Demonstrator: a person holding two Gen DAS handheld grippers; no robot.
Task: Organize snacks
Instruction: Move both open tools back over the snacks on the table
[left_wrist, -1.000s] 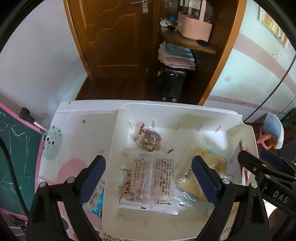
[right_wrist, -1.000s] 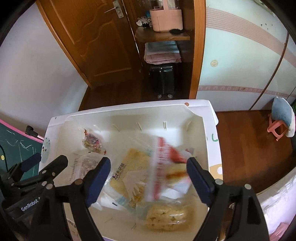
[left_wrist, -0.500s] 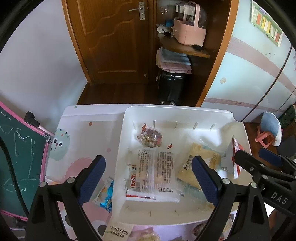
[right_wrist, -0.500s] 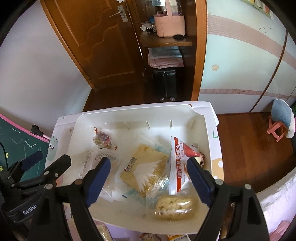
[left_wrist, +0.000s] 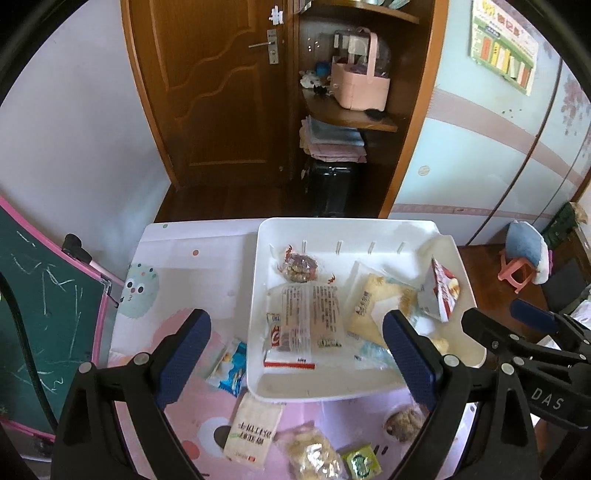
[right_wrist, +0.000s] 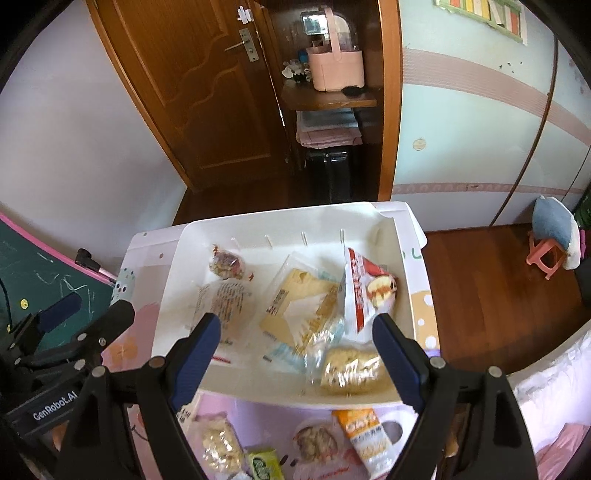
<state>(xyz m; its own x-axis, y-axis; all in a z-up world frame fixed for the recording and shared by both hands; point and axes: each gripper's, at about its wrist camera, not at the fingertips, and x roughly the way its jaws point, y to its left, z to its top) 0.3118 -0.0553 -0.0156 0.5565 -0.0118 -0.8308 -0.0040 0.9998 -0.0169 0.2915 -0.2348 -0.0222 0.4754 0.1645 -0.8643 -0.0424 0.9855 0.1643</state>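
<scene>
Left tongs (left_wrist: 295, 354) and right tongs (right_wrist: 295, 354) both spread, empty, above white tray (left_wrist: 258, 295) on pastel bench (left_wrist: 184, 266). Snack packets (left_wrist: 310, 314) fill tray; more loose at 6 o'clock. Wooden door (left_wrist: 207, 92) at 12; chalkboard (left_wrist: 37, 314) at 9.

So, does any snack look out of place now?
Yes. Several packets lie outside the white tray on the table: a blue packet beside its left wall, an orange packet and a green one before its near edge.

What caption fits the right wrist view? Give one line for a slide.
Open right gripper hovers empty above a white tray of packaged snacks; more packets lie loose on the pink table.
</scene>
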